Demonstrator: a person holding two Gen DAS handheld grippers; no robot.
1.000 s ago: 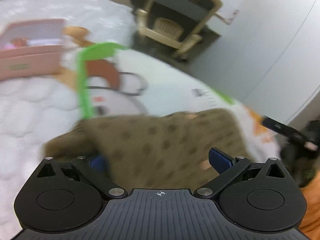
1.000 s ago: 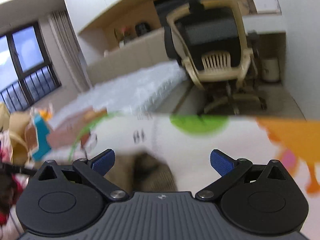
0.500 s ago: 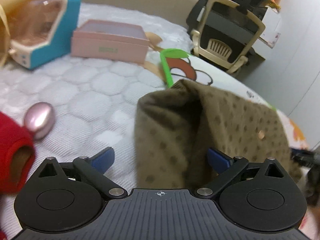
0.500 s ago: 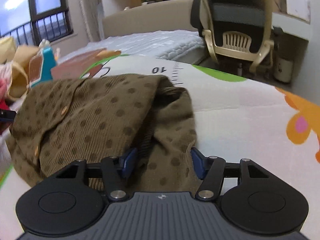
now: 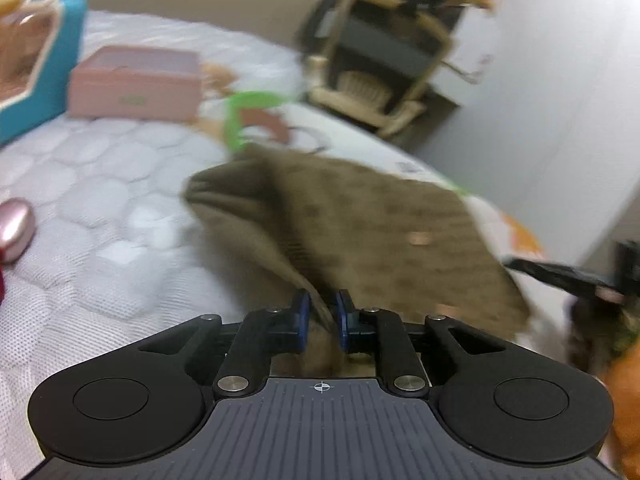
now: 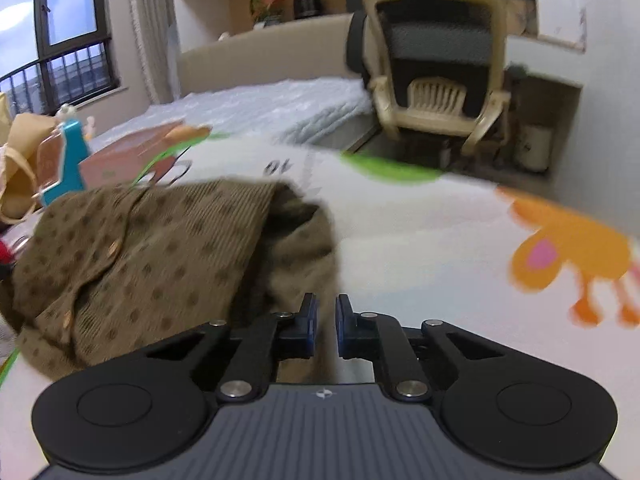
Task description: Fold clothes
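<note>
An olive-brown corduroy shirt (image 5: 360, 216) with dark dots and small buttons lies bunched on a white printed mat over the bed. My left gripper (image 5: 321, 316) is shut on a raised fold of its near edge, cloth pinched between the blue pads. In the right wrist view the same shirt (image 6: 160, 252) spreads to the left, and my right gripper (image 6: 323, 320) is shut on its near right corner, with fabric running down between the fingers. The other gripper's black finger (image 5: 560, 276) shows at the right edge of the left wrist view.
A pink box (image 5: 136, 84), a blue-edged toy case (image 5: 44, 60) and a pink oval object (image 5: 14, 228) sit on the quilted bed to the left. A beige office chair (image 6: 436, 76) stands beyond the bed. The mat (image 6: 440, 232) carries orange and green prints.
Both grippers went from open to shut on the shirt's near edge. The left one has swung back toward the shirt, and the cloth has lifted slightly at the pinched folds.
</note>
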